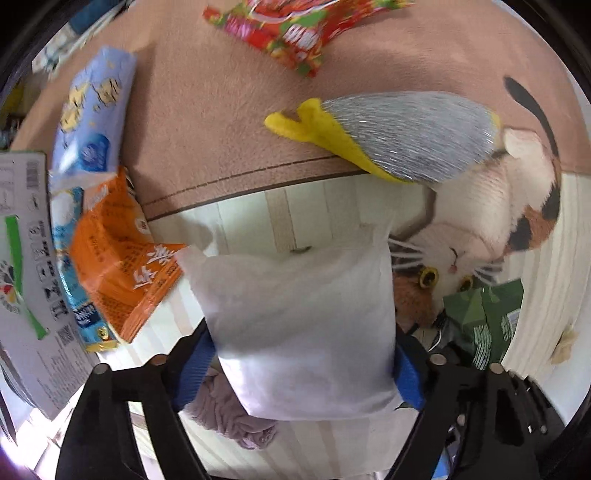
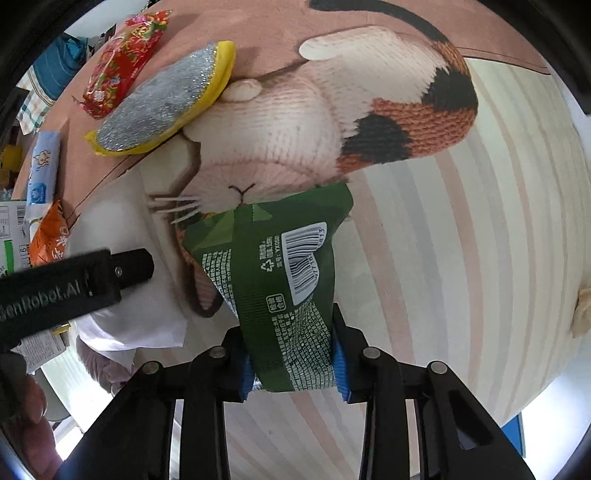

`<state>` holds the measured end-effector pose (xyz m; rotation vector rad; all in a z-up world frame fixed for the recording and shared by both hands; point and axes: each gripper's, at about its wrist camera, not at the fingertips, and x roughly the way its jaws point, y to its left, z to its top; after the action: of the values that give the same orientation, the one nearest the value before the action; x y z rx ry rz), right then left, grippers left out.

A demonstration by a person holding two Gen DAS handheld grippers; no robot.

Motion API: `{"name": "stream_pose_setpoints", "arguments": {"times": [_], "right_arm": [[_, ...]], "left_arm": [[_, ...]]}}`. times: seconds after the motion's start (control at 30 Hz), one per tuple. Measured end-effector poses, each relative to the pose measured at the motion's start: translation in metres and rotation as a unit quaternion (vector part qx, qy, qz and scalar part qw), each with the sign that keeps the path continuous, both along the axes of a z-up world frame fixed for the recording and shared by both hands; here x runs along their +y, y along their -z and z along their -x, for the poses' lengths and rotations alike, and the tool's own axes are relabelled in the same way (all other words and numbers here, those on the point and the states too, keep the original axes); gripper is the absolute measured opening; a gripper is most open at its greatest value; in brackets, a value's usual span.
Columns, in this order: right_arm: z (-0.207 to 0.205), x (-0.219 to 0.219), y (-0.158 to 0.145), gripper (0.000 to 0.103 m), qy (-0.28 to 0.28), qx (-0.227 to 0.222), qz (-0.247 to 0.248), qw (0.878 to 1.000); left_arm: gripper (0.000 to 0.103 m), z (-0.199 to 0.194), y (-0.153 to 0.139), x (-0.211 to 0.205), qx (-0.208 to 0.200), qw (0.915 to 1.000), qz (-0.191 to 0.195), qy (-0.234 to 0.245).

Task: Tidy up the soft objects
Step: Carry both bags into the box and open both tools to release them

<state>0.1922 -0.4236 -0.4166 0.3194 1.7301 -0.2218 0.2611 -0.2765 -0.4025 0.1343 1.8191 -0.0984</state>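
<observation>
Grip comes first on this step: my left claw (image 1: 299, 373) is clamped across a white pillow-like pouch (image 1: 299, 325), and my right claw (image 2: 293, 363) is clamped on a green packet (image 2: 273, 280), both lifted above the cat-print blanket (image 2: 461, 240). I judge both loads are on their way to being grouped, so I would keep the squeeze steady and light; the pouch bulges between the blue pads (image 1: 194, 373) and could slide out if I tilt it forward. The green packet is crinkly film with a barcode, creased and hanging forward of the right claw, so I would carry it level and set it down flat.

Ahead and to the left of the left claw lie an orange packet (image 1: 118, 266) and a pale blue tissue pack (image 1: 92, 114), both glossy film. Farther ahead rests a mitt-shaped pad (image 1: 399, 136), glittery silver face with yellow felt edging, and beyond it a red floral packet (image 1: 291, 33). Under the left claw sits a wrinkled mauve cloth (image 1: 229, 417), soft and fleecy.
</observation>
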Motion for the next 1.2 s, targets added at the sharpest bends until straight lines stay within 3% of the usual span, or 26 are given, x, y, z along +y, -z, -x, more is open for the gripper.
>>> {"name": "stream_pose_setpoints", "arguments": {"times": [0.23, 0.43, 0.5, 0.6, 0.77, 0.87, 1.0, 1.2], "right_arm": [[0.011, 0.015, -0.041, 0.034, 0.006, -0.027, -0.001, 1.0], [0.013, 0.052, -0.096, 0.034, -0.005, -0.065, -0.012, 0.998], [0.005, 0.062, -0.115, 0.034, -0.013, -0.081, -0.023, 0.996], [0.005, 0.081, -0.164, 0.034, -0.037, -0.109, -0.042, 0.992], [-0.032, 0.182, -0.214, 0.034, -0.094, -0.148, -0.093, 0.98], [-0.05, 0.25, -0.224, 0.034, -0.118, -0.153, -0.116, 0.974], [-0.083, 0.334, -0.211, 0.034, -0.133, -0.138, -0.129, 0.973], [-0.127, 0.427, -0.155, 0.034, -0.163, -0.103, -0.111, 0.975]], "left_arm": [[0.076, 0.023, -0.03, 0.011, -0.033, 0.9992, 0.024, 0.003], [0.076, 0.041, -0.097, 0.045, -0.094, 0.9933, 0.068, -0.006], [0.076, 0.044, -0.133, 0.067, -0.123, 0.9887, 0.084, -0.014], [0.076, 0.02, -0.18, 0.13, -0.153, 0.9841, 0.086, -0.026], [0.076, 0.0, -0.226, 0.234, -0.193, 0.9783, 0.051, -0.056], [0.076, -0.012, -0.232, 0.296, -0.196, 0.9774, 0.03, -0.074], [0.076, -0.03, -0.212, 0.364, -0.165, 0.9812, 0.027, -0.096], [0.076, -0.076, -0.135, 0.433, -0.09, 0.9902, 0.05, -0.094]]}}
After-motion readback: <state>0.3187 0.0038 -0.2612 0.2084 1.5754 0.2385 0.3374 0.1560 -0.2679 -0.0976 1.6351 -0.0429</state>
